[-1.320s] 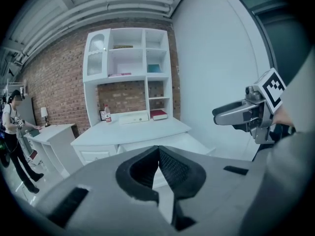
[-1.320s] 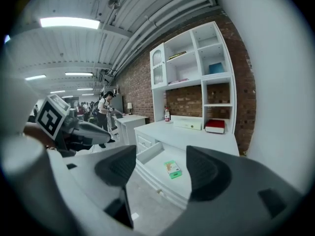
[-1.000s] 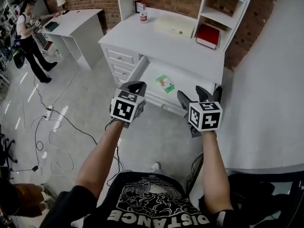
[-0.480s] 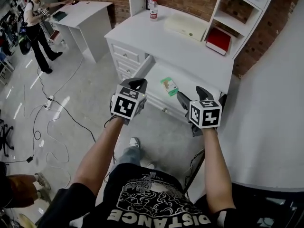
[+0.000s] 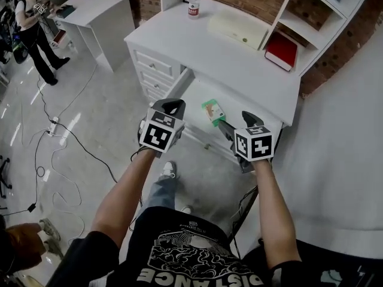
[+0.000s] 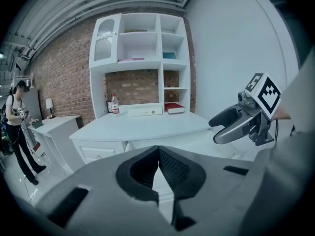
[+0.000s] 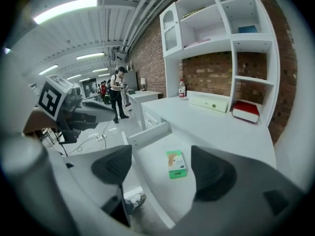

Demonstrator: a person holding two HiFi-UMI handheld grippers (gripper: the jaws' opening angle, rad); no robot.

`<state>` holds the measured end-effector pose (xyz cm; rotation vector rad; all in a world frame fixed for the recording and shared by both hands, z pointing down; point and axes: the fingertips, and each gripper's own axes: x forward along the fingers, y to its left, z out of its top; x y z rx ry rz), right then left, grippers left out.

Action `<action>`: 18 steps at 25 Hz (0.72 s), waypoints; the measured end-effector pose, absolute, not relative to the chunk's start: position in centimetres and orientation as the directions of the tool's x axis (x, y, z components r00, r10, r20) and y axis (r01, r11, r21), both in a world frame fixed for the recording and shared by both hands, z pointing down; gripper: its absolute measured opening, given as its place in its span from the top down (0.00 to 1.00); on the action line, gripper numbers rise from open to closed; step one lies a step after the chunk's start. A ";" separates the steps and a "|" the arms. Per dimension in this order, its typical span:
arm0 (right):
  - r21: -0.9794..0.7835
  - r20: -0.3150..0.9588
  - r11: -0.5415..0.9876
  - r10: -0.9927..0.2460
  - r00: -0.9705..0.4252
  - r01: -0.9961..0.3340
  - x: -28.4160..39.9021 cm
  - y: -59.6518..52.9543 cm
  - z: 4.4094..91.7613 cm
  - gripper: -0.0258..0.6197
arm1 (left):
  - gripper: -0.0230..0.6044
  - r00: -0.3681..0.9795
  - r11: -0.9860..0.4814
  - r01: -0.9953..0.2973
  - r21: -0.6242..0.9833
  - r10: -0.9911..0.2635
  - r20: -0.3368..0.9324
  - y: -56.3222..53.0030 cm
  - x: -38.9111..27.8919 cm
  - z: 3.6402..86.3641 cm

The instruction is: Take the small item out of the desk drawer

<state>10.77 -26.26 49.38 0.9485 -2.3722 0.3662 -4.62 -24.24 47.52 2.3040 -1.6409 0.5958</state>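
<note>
A small green box point(image 5: 212, 110) lies flat in the open white desk drawer point(image 5: 180, 85). My right gripper point(image 5: 236, 122) hovers over the drawer's front edge, just right of the box and short of it. It is open; its jaws have just been opening and nothing is between them. In the right gripper view the box point(image 7: 176, 163) shows beyond the gap of the right gripper point(image 7: 162, 169). My left gripper point(image 5: 170, 107) hangs left of the drawer front, shut and empty, its pads meeting in the left gripper view point(image 6: 158, 151).
On the desk top point(image 5: 227, 58) stand a bottle point(image 5: 193, 7), a cream case point(image 5: 237, 28) and a red book point(image 5: 281, 49) under the shelf unit. A second desk point(image 5: 99, 8) and a standing person point(image 5: 33, 34) are far left. Cables point(image 5: 60, 154) cross the floor.
Both grippers have come closer to the drawer and sunk a little. The right jaws stand wider apart. My foot has stepped forward under the drawer.
</note>
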 end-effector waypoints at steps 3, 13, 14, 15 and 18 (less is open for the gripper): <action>-0.051 0.624 0.716 -0.521 -0.582 -0.696 9.7 -28.1 51.1 0.37 | 0.95 0.293 -0.338 -0.941 -0.014 -0.835 0.466 -26.4 -5.7 48.7; -0.064 0.726 0.725 -0.437 -0.531 -0.685 6.3 -33.4 55.8 0.33 | 0.95 0.342 -0.371 -0.928 0.042 -0.798 0.496 -32.8 -8.4 53.3; -0.066 0.735 0.726 -0.428 -0.525 -0.684 5.9 -33.8 56.4 0.33 | 0.95 0.348 -0.376 -0.925 0.047 -0.793 0.500 -33.3 -8.6 53.7; -0.067 0.745 0.727 -0.419 -0.519 -0.683 5.7 -34.1 56.9 0.32 | 0.95 0.353 -0.381 -0.923 0.051 -0.789 0.503 -33.7 -8.7 54.0; -0.076 0.768 0.730 -0.392 -0.506 -0.679 4.8 -34.9 58.5 0.32 | 0.95 0.366 -0.392 -0.918 0.059 -0.781 0.507 -35.1 -9.0 54.9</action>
